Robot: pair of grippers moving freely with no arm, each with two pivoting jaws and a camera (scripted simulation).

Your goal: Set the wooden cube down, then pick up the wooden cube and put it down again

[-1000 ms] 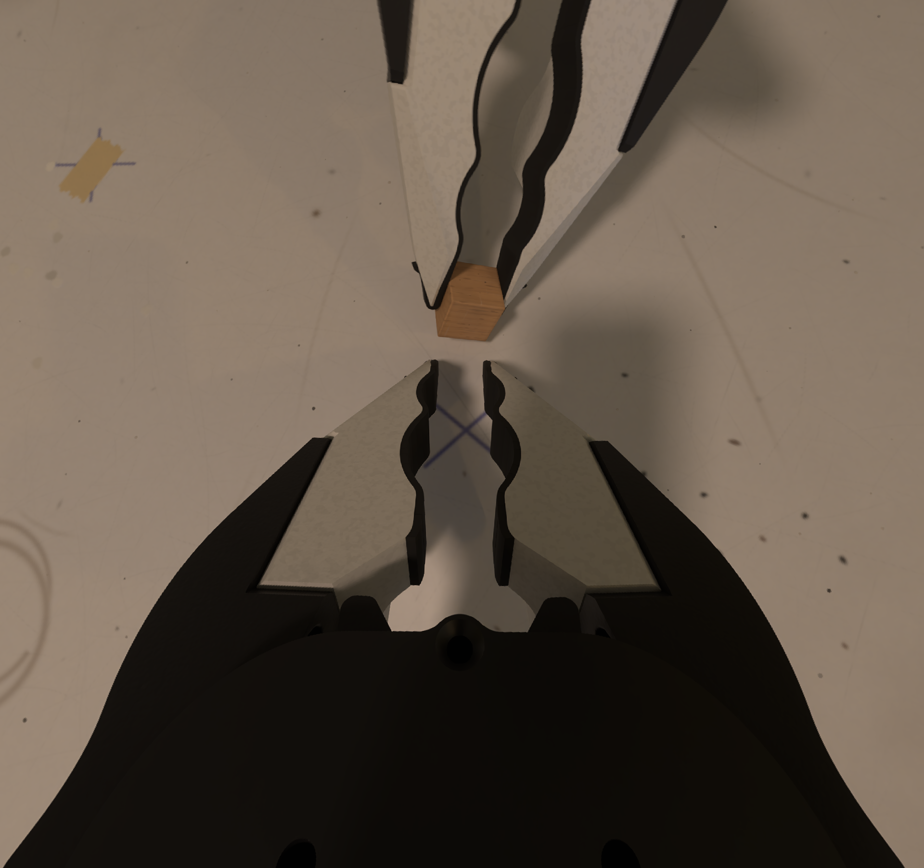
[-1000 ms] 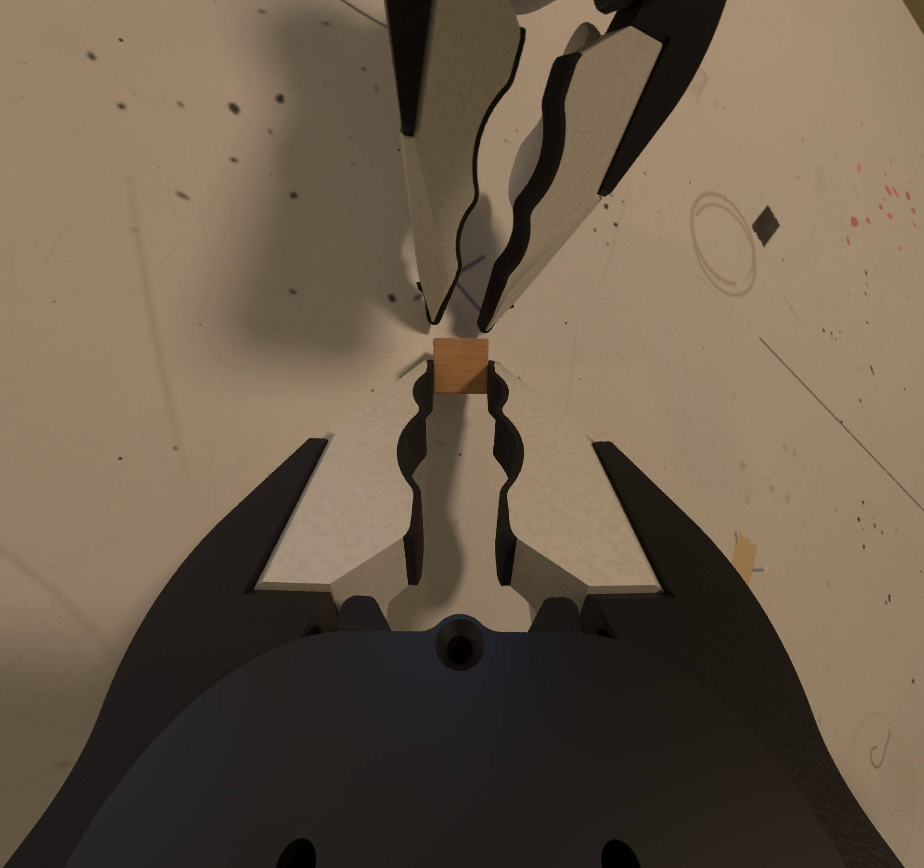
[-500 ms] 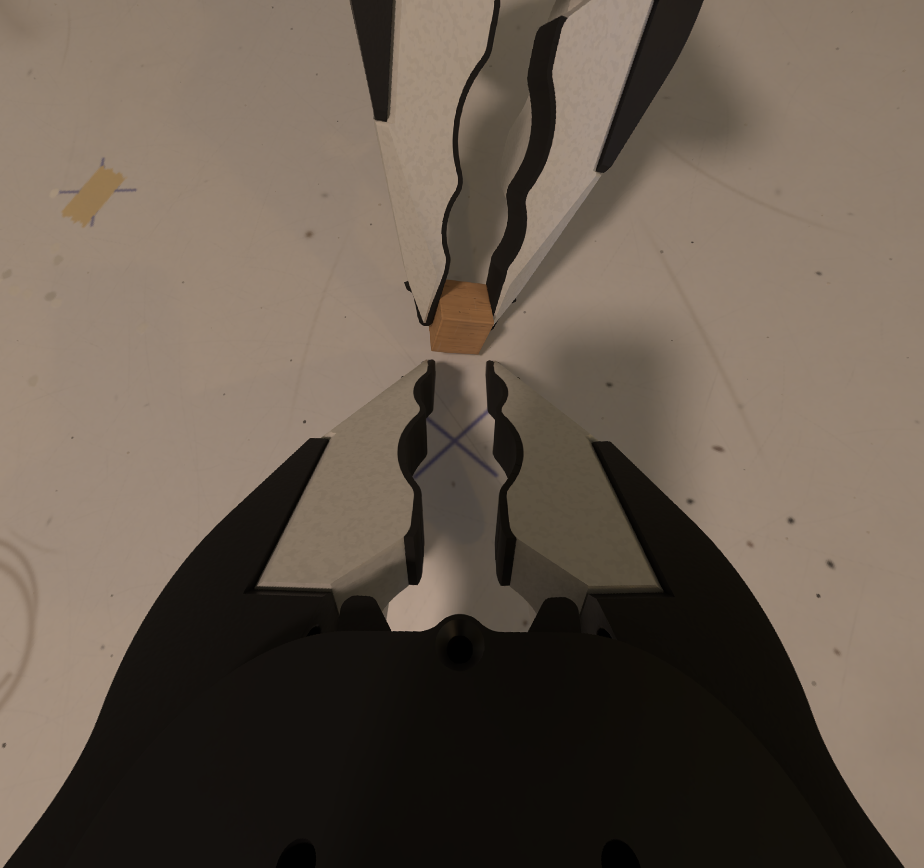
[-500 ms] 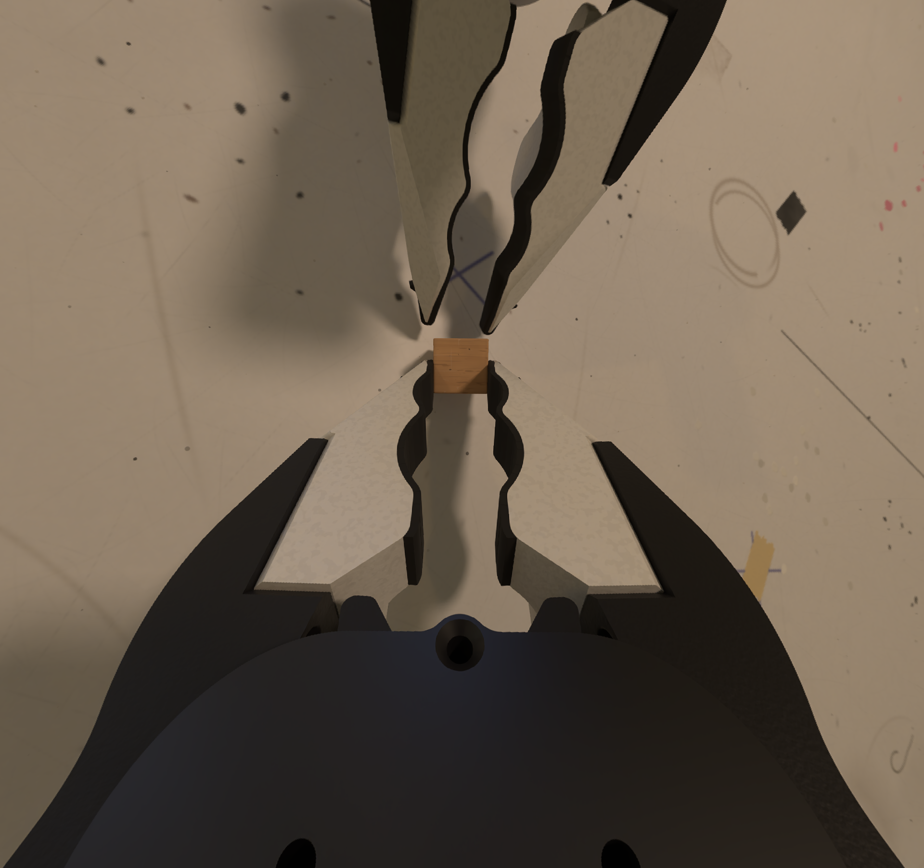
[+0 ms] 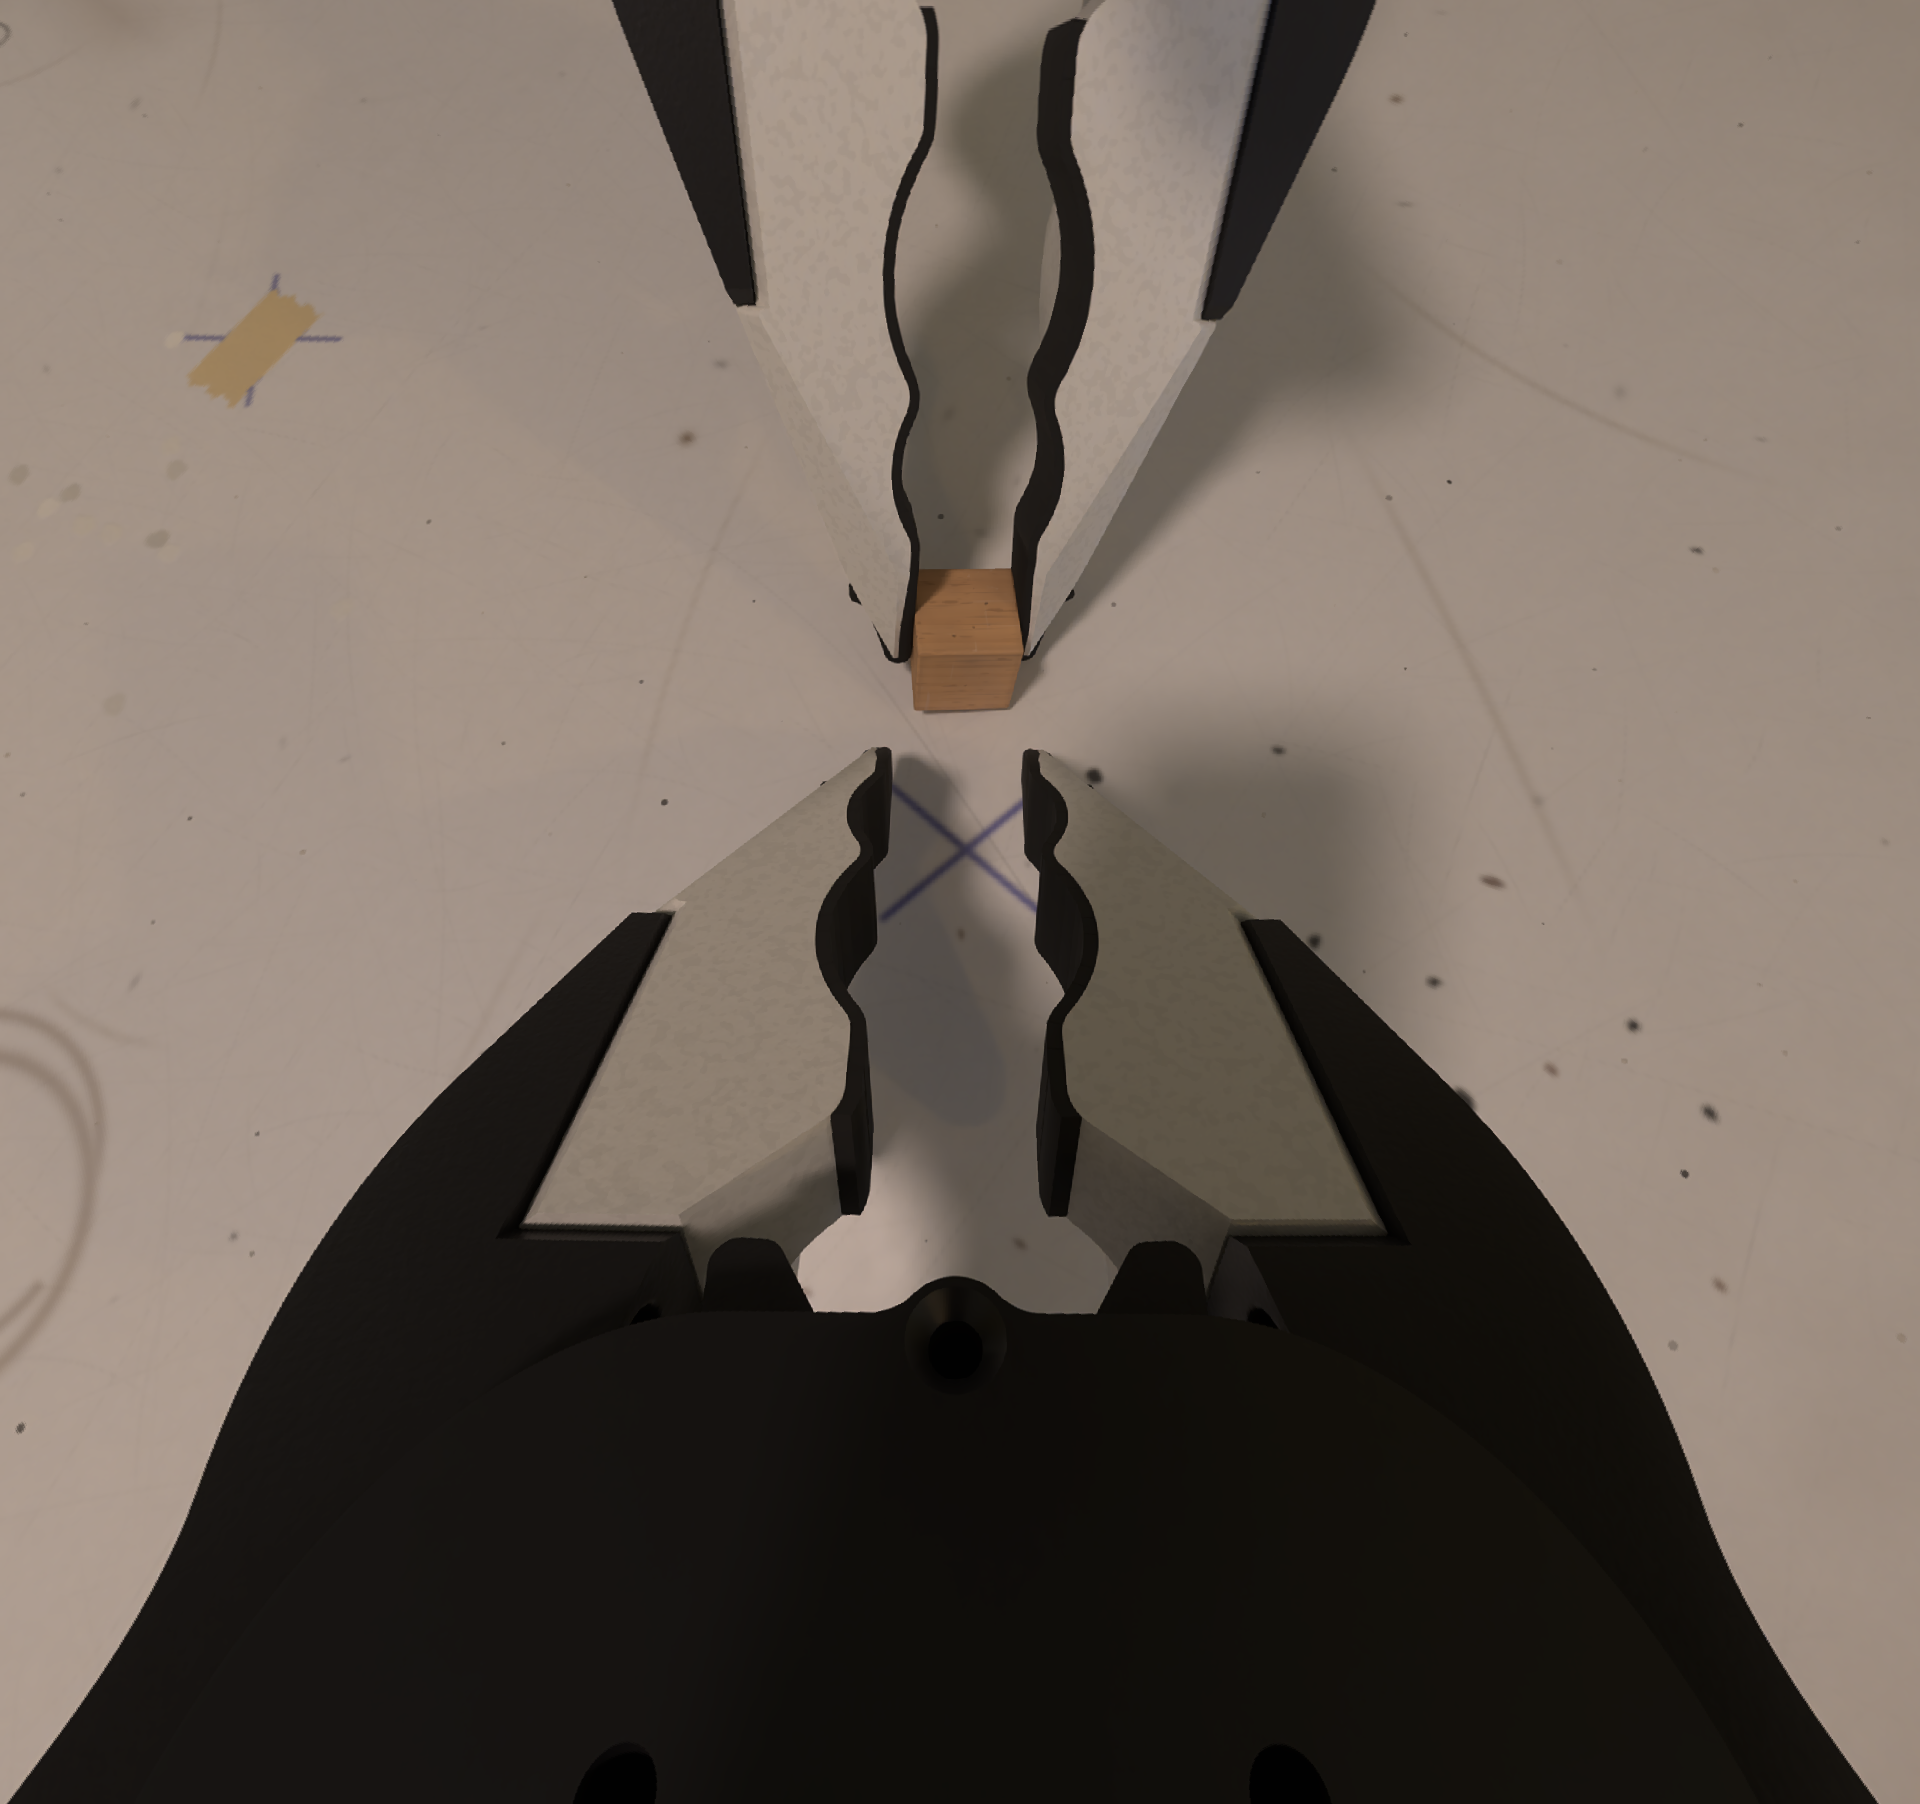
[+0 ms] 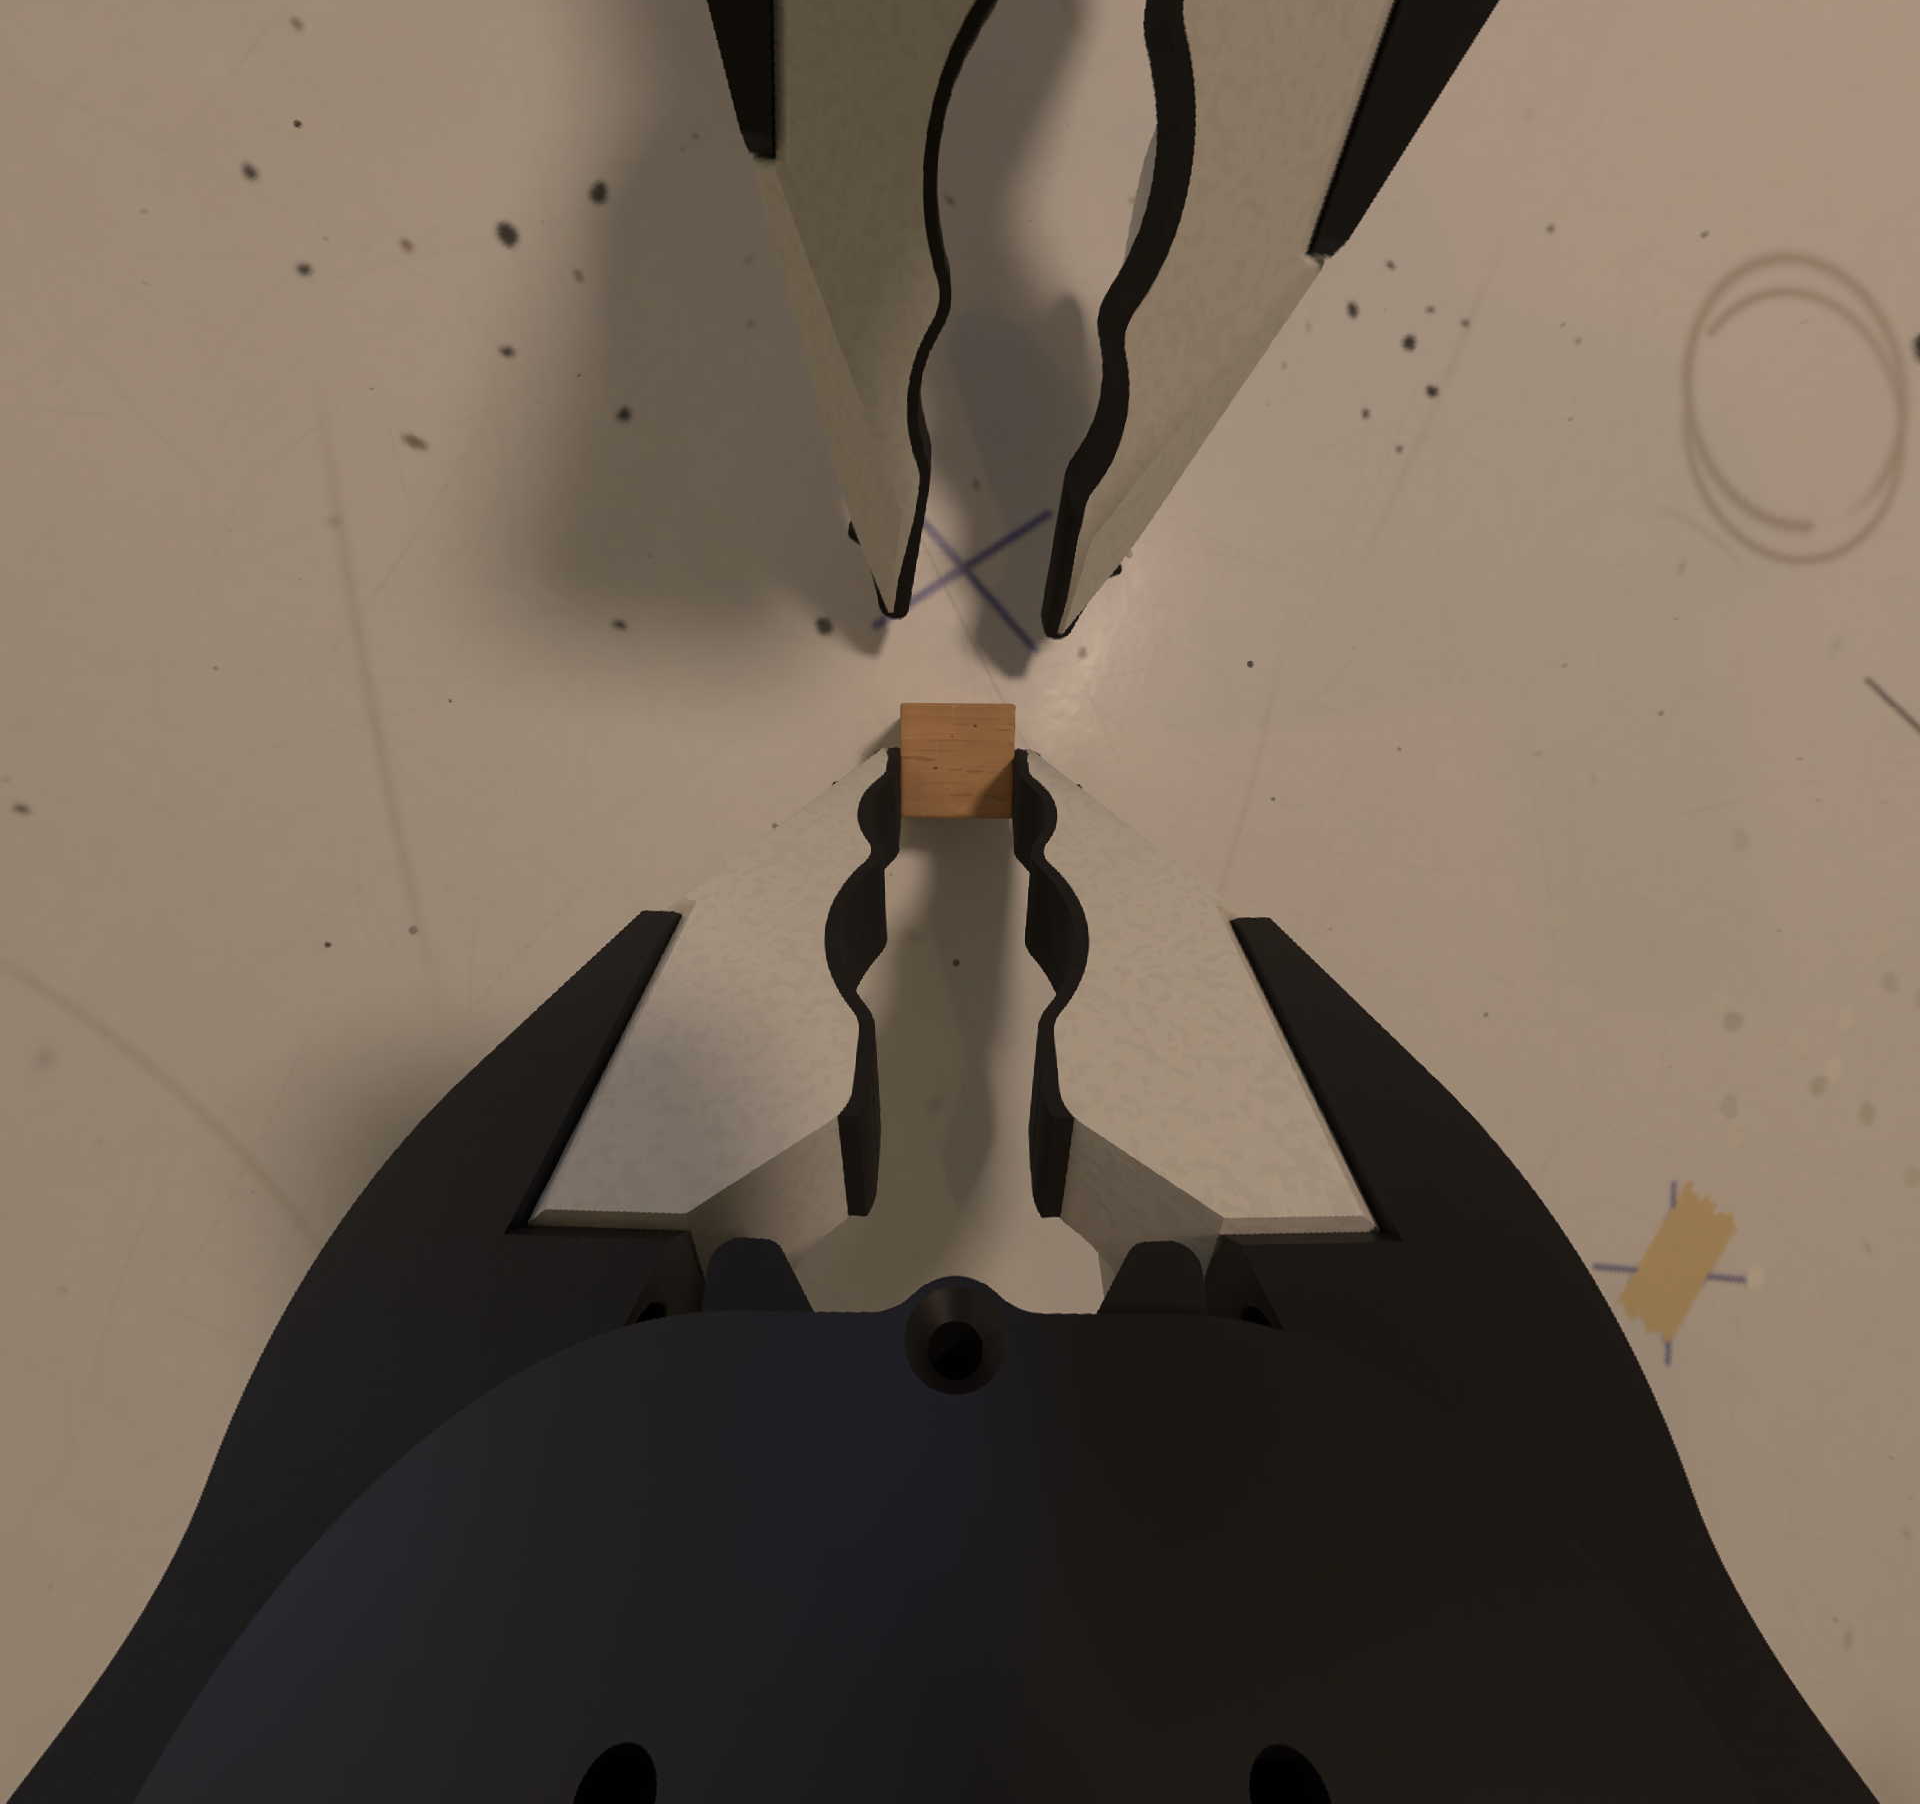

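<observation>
The small wooden cube sits between the fingertips of my right gripper, which is shut on it. The cube is low over the pale table; I cannot tell whether it touches. In the left wrist view the right gripper reaches in from the top with the cube at its tips. My left gripper is open and empty, its tips a short way in front of the cube, over a blue X mark. In the right wrist view the left gripper points in from the top, facing mine.
A strip of tan tape on a blue cross lies on the table to the left; it also shows in the right wrist view. The blue X lies under the left gripper's tips. Faint ring marks and dark specks dot the table.
The two grippers have lined up straight, tip to tip. The left gripper's fingers have parted a little. The right gripper keeps its hold on the cube.
</observation>
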